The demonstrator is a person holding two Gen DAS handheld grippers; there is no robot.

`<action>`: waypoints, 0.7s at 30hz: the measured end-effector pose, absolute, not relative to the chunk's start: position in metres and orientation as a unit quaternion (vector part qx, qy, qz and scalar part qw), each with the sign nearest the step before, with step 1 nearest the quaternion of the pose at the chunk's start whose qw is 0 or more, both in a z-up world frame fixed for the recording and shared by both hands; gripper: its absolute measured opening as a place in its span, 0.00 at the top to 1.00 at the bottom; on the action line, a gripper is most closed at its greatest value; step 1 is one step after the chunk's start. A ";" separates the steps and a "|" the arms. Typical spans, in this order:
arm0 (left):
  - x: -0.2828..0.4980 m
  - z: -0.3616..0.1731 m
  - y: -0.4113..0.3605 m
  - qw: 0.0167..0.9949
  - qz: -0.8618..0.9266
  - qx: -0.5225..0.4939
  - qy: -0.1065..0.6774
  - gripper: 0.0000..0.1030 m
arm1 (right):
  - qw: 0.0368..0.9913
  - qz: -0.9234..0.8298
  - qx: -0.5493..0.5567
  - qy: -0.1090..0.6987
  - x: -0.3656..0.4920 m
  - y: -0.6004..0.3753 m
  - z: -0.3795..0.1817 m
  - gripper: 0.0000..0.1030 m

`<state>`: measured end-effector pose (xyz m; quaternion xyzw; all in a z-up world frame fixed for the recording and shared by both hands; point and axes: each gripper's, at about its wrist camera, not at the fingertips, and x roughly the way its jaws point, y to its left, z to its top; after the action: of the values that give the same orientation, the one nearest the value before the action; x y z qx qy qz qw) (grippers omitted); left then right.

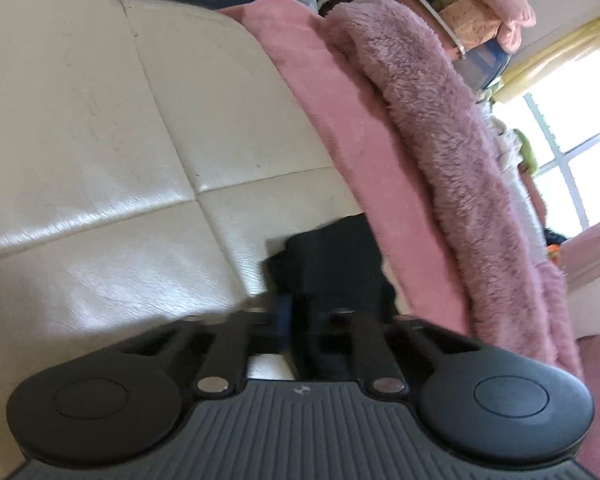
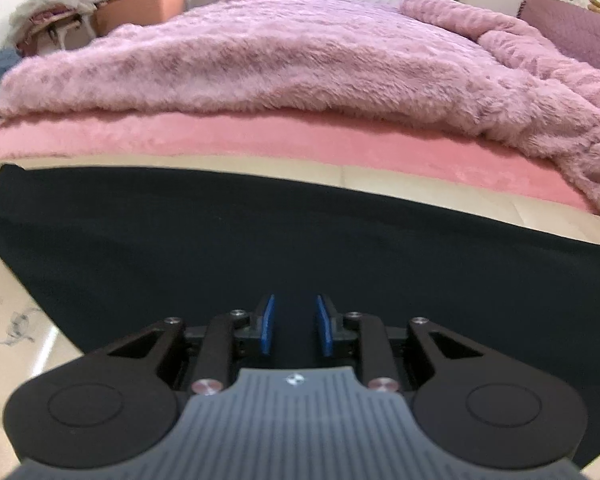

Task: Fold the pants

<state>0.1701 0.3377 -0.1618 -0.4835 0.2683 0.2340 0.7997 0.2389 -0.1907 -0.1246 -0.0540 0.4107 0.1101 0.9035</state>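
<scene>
The black pants (image 2: 260,240) lie flat on a cream leather surface (image 2: 380,178) in the right wrist view, spread wide across the frame. My right gripper (image 2: 296,326) hovers over their near part with its blue pads (image 2: 267,326) a little apart and nothing between them. In the left wrist view, a bunched bit of the black pants (image 1: 332,264) sits right at my left gripper (image 1: 300,320). The image there is blurred, and the fabric hides the fingertips, so the grip is unclear.
The cream leather surface (image 1: 100,120) has stitched seams. Beside it is a pink sheet (image 1: 340,100) under a fluffy mauve blanket (image 2: 280,52). Cluttered shelves and bags (image 1: 460,0) stand behind, and a bright window (image 1: 572,120) is at the right.
</scene>
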 end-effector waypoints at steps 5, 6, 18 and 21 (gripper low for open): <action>0.158 -0.149 0.336 0.802 0.259 -0.471 0.261 0.97 | 0.900 0.089 -0.063 0.423 0.238 -0.197 -0.131 0.82; 0.152 -0.144 0.337 0.802 0.264 -0.470 0.256 0.97 | 0.898 0.094 -0.062 0.425 0.237 -0.197 -0.130 0.82; 0.108 -0.068 0.329 0.863 0.253 -0.369 0.233 0.98 | 0.879 0.171 -0.083 0.437 0.211 -0.155 -0.123 0.80; 0.120 -0.036 0.297 0.896 0.218 -0.321 0.216 0.98 | 0.887 0.173 -0.066 0.423 0.206 -0.161 -0.111 0.80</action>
<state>0.1202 0.2967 -0.0362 -0.3210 0.2161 0.2177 0.8960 0.2062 -0.1607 -0.1108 -0.0657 0.4230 0.1730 0.8870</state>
